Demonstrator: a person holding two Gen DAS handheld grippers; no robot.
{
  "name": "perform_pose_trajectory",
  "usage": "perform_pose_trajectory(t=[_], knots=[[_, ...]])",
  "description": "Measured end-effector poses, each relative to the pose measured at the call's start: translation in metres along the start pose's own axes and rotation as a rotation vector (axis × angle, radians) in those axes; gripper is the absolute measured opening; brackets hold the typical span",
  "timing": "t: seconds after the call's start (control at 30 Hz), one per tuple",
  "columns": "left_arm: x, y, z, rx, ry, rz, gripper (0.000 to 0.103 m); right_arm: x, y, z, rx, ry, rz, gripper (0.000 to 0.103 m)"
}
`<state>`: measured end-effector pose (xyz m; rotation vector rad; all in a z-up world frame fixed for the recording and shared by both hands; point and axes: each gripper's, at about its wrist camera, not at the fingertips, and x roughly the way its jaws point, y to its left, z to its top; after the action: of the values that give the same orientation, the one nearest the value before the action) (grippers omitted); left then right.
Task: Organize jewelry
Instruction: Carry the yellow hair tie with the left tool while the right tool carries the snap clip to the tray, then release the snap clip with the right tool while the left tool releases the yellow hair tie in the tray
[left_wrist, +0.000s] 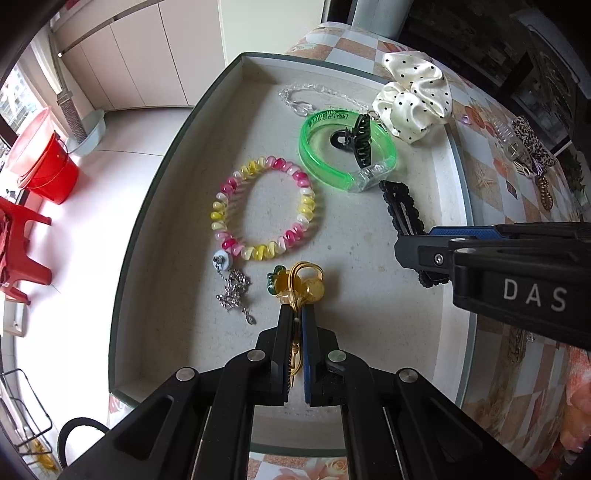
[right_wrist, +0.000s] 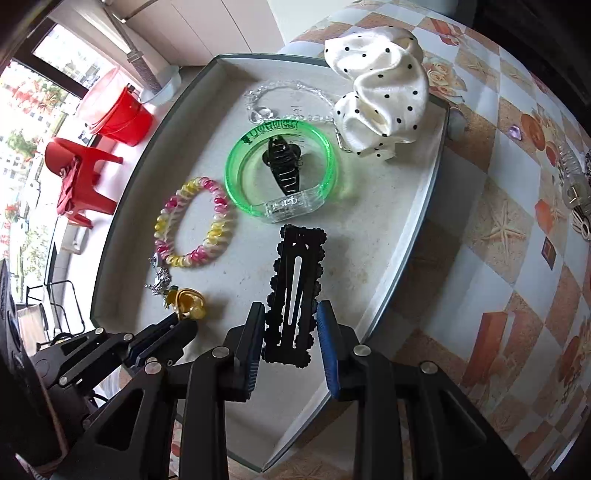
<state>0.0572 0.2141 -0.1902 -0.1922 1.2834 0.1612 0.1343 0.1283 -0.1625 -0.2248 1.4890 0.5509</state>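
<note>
A grey tray (left_wrist: 177, 155) (right_wrist: 406, 236) holds jewelry. My left gripper (left_wrist: 295, 314) (right_wrist: 173, 325) is shut on a yellow hair tie with a green charm (left_wrist: 299, 284) (right_wrist: 186, 302), low over the tray's near side. My right gripper (right_wrist: 291, 314) (left_wrist: 402, 254) is shut on a black scalloped snap clip (right_wrist: 297, 280) (left_wrist: 400, 206) at the tray's right side. In the tray lie a pink-yellow spiral bracelet (left_wrist: 264, 208) (right_wrist: 195, 221), a green bangle (left_wrist: 345, 147) (right_wrist: 282, 170) with a black claw clip (left_wrist: 356, 142) (right_wrist: 282, 168) inside it, a clear chain (left_wrist: 310, 98) (right_wrist: 291, 96) and a silver charm (left_wrist: 232, 288) (right_wrist: 159, 280).
A cream polka-dot scrunchie (left_wrist: 413, 98) (right_wrist: 380, 77) rests on the tray's far right rim. More accessories, one leopard-print (left_wrist: 532, 144), lie on the checkered tablecloth (right_wrist: 498, 229) to the right. A red bucket (left_wrist: 44, 162) and red stool (right_wrist: 81, 181) stand on the floor left.
</note>
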Motion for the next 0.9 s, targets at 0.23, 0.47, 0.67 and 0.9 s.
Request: perform_pose_trajectory(t=[0.23,0.47,0.67,0.9], knots=[[0.002,0.005,0.008,-0.013,-0.007,0.006,0.008,0.008,-0.006,0.016,0.04,-0.006,-0.009,0.032],[0.0,0.002,0.008,-0.008,-0.009,0.024,0.008,0.007,-0.007,0.017,0.042,-0.005,0.012,0.035],[-0.001,-0.001,0.005,-0.01,-0.003,0.035,0.008,-0.012,-0.015,0.011,0.06,-0.042,0.057,0.046],[-0.004,-0.004,0.003,-0.017,-0.006,0.049,0.008,-0.04,-0.028,-0.003,0.092,-0.098,0.08,0.048]])
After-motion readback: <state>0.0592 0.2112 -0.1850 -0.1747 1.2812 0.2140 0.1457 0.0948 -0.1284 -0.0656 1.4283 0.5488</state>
